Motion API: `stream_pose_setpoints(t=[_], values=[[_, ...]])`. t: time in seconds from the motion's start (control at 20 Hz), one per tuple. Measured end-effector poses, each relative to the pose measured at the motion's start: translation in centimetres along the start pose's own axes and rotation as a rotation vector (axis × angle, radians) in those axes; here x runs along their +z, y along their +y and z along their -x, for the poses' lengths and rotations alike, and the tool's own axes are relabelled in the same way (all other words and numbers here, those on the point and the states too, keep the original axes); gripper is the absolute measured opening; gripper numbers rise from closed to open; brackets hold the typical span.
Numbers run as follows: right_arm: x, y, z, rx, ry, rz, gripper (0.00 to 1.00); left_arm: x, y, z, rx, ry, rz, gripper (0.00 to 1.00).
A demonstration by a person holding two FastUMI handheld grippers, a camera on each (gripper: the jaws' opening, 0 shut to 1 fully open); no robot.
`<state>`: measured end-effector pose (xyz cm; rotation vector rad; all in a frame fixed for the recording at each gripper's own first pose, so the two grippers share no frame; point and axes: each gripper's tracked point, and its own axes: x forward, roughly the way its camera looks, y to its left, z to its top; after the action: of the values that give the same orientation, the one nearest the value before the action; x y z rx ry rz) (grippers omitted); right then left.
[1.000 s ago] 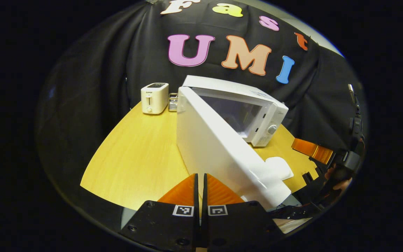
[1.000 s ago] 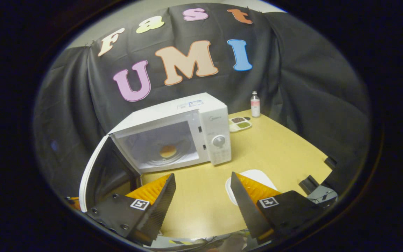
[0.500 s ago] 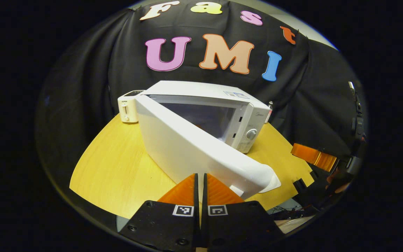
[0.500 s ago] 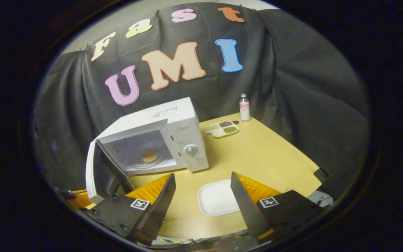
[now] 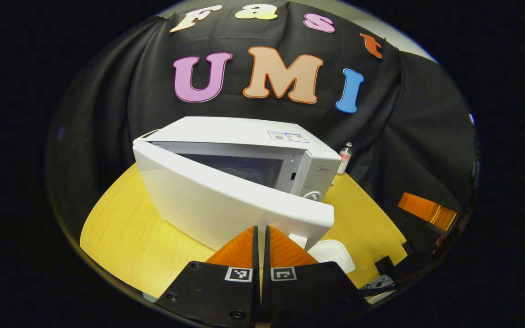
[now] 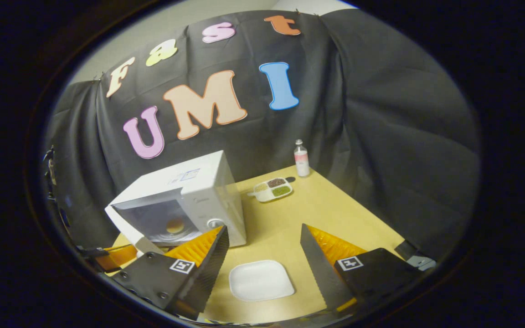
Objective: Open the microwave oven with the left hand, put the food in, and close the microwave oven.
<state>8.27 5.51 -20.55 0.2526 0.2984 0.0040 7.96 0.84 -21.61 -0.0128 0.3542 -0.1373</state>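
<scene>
On your table (image 6: 335, 214) the microwave (image 6: 198, 182) sits at the left with its door (image 5: 226, 205) swung partway out and the food (image 6: 174, 225) inside, a plate (image 6: 261, 280) lies before it, and a divided dish (image 6: 271, 190) and bottle (image 6: 301, 158) stand behind to its right.

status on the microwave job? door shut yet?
Not yet. Done: the food sits inside the microwave, and the white plate on the table is bare. In hand: the left gripper, fingers together, is against the outside of the door, which stands partly open with a gap at its free edge. The right gripper is open and holds nothing. Left: latch the door.
</scene>
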Motion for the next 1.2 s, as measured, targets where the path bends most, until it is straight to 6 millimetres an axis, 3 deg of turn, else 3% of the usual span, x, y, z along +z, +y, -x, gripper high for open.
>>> stream_pose_setpoints(t=[0.25,0.35,0.4,0.65,0.9,1.2], values=[[0.7,-1.6,-0.1,-0.012,-0.021,0.005,0.97,2.4,-1.8,-3.5,-0.017,-0.023,-0.031,0.01],[0.7,-2.3,0.1,-0.025,-0.025,-0.002,0.97,3.2,-2.1,-4.8,-0.017,-0.034,-0.044,0.00],[0.9,-2.7,0.1,-0.034,-0.030,-0.008,0.92,3.5,-2.2,-5.4,-0.015,-0.038,-0.052,0.00],[1.3,-3.7,0.3,-0.056,-0.056,-0.026,0.92,4.8,-2.5,-7.8,-0.014,-0.044,-0.054,0.00],[1.5,-3.8,-0.4,-0.064,-0.065,-0.026,0.92,5.4,-2.1,-9.5,-0.003,-0.037,-0.040,0.00],[1.4,-2.9,-1.0,-0.050,-0.063,-0.021,0.92,5.5,-2.4,-9.6,-0.007,-0.040,0.011,0.00]])
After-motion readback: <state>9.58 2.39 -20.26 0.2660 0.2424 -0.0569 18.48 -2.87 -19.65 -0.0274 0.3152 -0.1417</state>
